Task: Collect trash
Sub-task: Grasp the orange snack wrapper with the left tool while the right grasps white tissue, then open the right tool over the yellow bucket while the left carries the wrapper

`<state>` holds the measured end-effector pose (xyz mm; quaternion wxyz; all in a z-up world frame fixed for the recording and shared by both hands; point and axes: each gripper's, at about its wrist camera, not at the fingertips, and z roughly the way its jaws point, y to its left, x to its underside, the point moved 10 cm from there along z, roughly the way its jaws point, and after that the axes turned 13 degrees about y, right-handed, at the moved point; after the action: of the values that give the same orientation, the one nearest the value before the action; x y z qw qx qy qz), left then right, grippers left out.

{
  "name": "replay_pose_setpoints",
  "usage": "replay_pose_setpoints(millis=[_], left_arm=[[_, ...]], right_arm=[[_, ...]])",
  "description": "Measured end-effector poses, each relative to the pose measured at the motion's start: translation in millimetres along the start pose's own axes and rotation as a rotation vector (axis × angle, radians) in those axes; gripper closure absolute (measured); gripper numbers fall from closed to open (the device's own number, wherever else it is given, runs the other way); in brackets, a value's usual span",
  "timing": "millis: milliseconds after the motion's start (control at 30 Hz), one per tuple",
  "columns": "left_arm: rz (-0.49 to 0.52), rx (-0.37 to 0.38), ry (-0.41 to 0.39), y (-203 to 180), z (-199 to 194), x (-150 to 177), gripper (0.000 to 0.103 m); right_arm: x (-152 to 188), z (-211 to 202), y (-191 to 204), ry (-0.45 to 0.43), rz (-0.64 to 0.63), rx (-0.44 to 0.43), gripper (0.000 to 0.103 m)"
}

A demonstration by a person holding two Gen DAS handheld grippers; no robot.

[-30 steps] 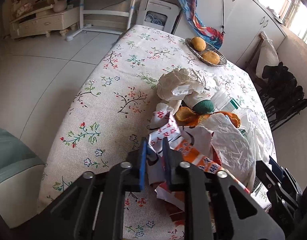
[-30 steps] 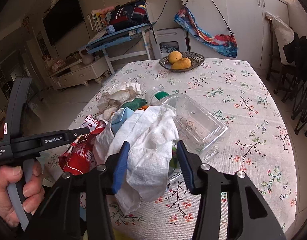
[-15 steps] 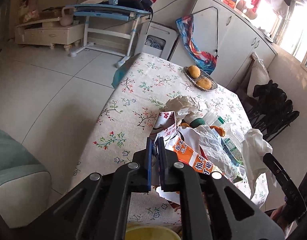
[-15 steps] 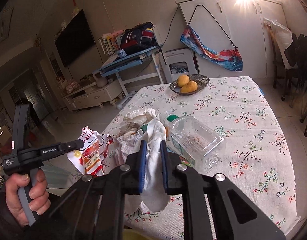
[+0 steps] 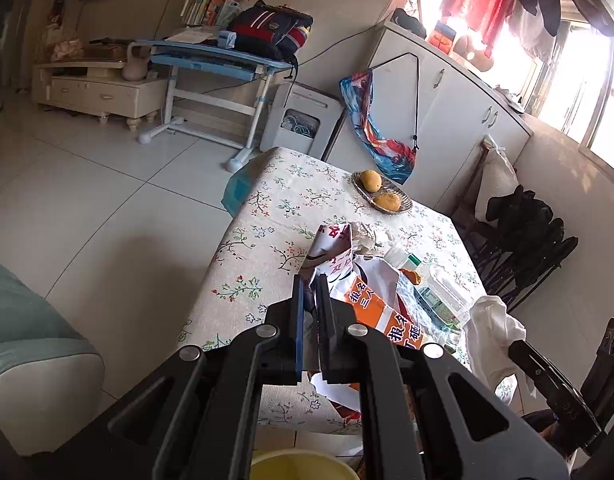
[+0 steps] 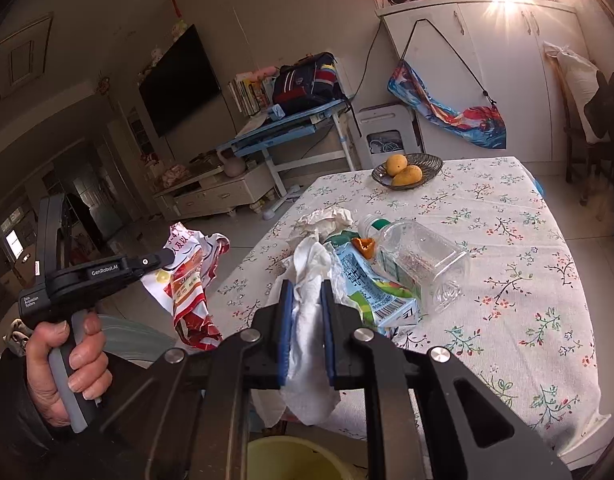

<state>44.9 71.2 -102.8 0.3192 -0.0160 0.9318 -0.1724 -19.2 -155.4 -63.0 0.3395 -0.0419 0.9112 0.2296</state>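
Both grippers have lifted their loads off the table [image 5: 243,248] since a second ago. Left wrist: left gripper [image 5: 310,280] clamped tight on one printed wrapper [image 5: 371,300]; two fruits [image 5: 371,180] in dish; yellow bin [image 5: 299,465] cut off below. Right wrist: right gripper [image 6: 305,292] pinches one white tissue [image 6: 307,344]; one bottle [image 6: 423,256], one carton [image 6: 367,292] remain; tissue's lower end blurred.

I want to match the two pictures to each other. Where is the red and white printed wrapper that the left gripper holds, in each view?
Left wrist view: the printed wrapper is at centre, clamped in the left gripper.
Right wrist view: it hangs at the left, off the table's edge, from the left gripper's tips.
Shared landmark: the fruit dish at the table's far end.
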Motion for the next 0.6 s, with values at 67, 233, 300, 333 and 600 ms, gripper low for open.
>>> replay_pose_setpoints(millis=[67,233,300,333,600], left_arm=[[0.014,-0.008,-0.008,-1,-6,5,0.097],[0.053,-0.029,-0.021,-3,-20,17,0.097],[0.066,-0.035,-0.026,-5,-25,21,0.097],[0.071,-0.035,-0.028,-5,-28,23,0.097],[0.11,-0.043,-0.032,-9,-40,40,0.097]], right_arm=[[7,-2,5,0.011,-0.008,-0.011,0.089],[38,6,26,0.093,-0.053,-0.037,0.089],[56,13,37,0.144,-0.079,-0.049,0.089],[65,17,42,0.175,-0.089,-0.055,0.089],[149,63,75,0.483,-0.194,-0.07,0.087]])
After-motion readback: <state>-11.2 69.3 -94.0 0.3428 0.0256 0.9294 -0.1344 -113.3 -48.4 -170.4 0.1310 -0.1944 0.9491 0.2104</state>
